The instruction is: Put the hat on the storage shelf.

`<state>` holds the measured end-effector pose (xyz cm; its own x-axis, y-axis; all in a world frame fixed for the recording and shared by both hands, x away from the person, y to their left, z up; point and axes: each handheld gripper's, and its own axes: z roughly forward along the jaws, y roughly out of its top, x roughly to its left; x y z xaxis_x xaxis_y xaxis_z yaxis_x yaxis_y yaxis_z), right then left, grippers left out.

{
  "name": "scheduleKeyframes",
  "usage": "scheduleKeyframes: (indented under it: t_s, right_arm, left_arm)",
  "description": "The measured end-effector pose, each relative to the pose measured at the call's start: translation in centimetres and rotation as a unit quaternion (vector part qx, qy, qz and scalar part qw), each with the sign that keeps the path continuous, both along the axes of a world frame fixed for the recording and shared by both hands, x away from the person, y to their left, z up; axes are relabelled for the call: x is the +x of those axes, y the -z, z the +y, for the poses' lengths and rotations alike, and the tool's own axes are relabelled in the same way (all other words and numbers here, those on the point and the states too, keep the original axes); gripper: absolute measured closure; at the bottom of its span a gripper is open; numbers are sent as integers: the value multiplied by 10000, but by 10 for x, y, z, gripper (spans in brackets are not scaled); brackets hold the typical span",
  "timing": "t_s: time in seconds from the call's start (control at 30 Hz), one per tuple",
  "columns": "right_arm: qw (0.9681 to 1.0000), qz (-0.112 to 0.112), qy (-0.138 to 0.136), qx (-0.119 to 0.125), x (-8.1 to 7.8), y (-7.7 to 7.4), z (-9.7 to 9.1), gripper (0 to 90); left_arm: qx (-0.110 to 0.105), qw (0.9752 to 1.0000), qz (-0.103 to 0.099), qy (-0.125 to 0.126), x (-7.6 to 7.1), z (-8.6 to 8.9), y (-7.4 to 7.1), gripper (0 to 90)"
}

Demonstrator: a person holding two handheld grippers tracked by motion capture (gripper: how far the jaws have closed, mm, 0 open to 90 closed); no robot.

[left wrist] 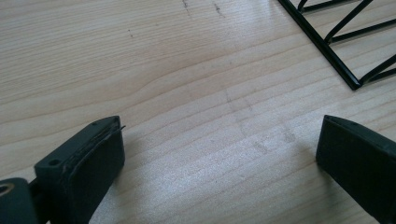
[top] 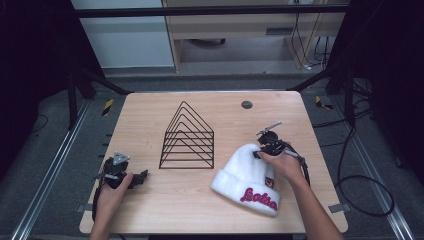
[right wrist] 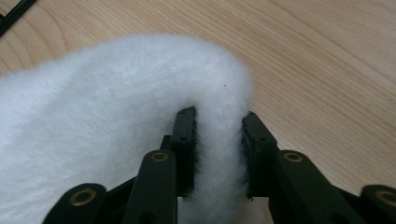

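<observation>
A white fuzzy beanie (top: 246, 176) with pink lettering lies on the wooden table (top: 150, 205) at the right front. My right gripper (top: 260, 150) is at the hat's top end, and in the right gripper view its jaws pinch a fold of the white hat (right wrist: 116, 107) between them (right wrist: 218, 135). My left gripper (top: 142, 176) rests on the table at the left front, pointing right. In the left gripper view its jaws stand wide apart over bare wood (left wrist: 219, 135), holding nothing. A black wire rack (top: 187, 140) of nested triangles stands at the table's middle.
A corner of the wire rack (left wrist: 345, 51) shows ahead of the left gripper. A small dark round cap (top: 246, 104) sits in the tabletop at the back. Cables (top: 360, 185) trail off the table's right side to the floor.
</observation>
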<state>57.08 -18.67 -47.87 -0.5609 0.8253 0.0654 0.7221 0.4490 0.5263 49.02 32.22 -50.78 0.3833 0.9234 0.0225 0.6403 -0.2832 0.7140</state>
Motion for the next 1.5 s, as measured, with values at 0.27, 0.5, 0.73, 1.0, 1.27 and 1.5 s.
scheduleKeyframes:
  t_s: [0.27,0.5,0.73,1.0,1.27,1.5]
  right_arm:
    - [9999,11,-154,11,-1,-1,1,804]
    - [9982,-444,-297,-282,-14,-15,1,824]
    - [9914,-1186,-539,-135,-43,-48,4,832]
    - [9813,-1737,-824,70,-78,-77,12,834]
    - [9663,-2288,-1156,235,-113,-111,22,835]
    - [9492,-2795,-1353,516,-136,-146,30,837]
  left_arm:
    - [-1,10000,0,-1,0,0,0,3]
    - [2,10000,1,-1,0,0,0,3]
    - [10,10000,7,-2,0,0,0,3]
    - [17,10000,-23,65,-2,-1,-1,27]
    - [-268,9984,-484,79,-9,3,-30,29]
    - [-365,9944,-951,282,-23,4,-77,29]
